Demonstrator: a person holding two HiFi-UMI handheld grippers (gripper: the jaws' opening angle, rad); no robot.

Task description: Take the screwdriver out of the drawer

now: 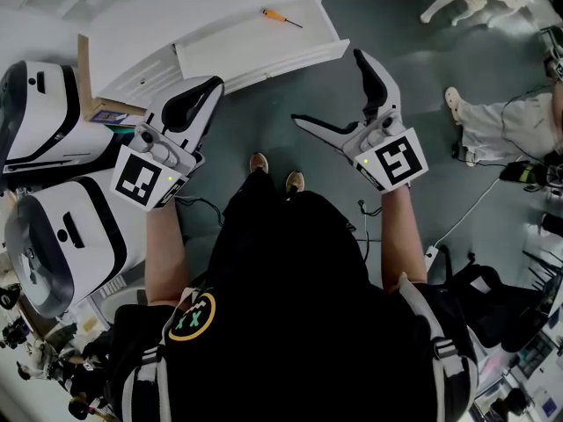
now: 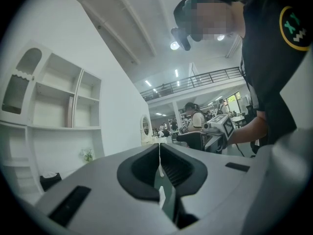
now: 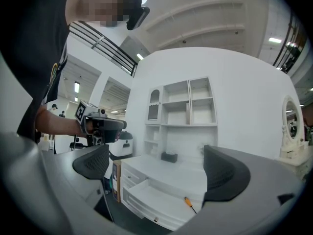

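- Screwdriver (image 1: 280, 18): orange handle and thin dark shaft. It lies flat inside the open drawer (image 1: 255, 55), towards the back edge and the right end, with bare drawer bottom on its other sides. In the right gripper view the screwdriver (image 3: 188, 203) shows low between the two jaws, well beyond them.
- Drawer: pulled out of the white cabinet (image 1: 193, 7), with its front edge facing the person. Nothing else is visible in the drawer (image 3: 146, 199).
- Right gripper (image 1: 327, 86): jaws spread wide and holding nothing. It hangs over the grey floor (image 1: 264, 112), short of the drawer's front edge and clear of it.
- Left gripper (image 1: 208, 89): jaws pressed together with nothing between them. In its own view the two pads of the left gripper (image 2: 160, 153) meet along a thin seam. Its tip lies just beside the drawer's left front corner; whether it touches cannot be told.
- Open room: bare floor lies between the two grippers, down to the person's shoes (image 1: 258, 161).
- Left margin: two white machines (image 1: 44, 117) stand close beside the left gripper.
- Shelves (image 3: 181, 104): rise above the cabinet top, behind the drawer.
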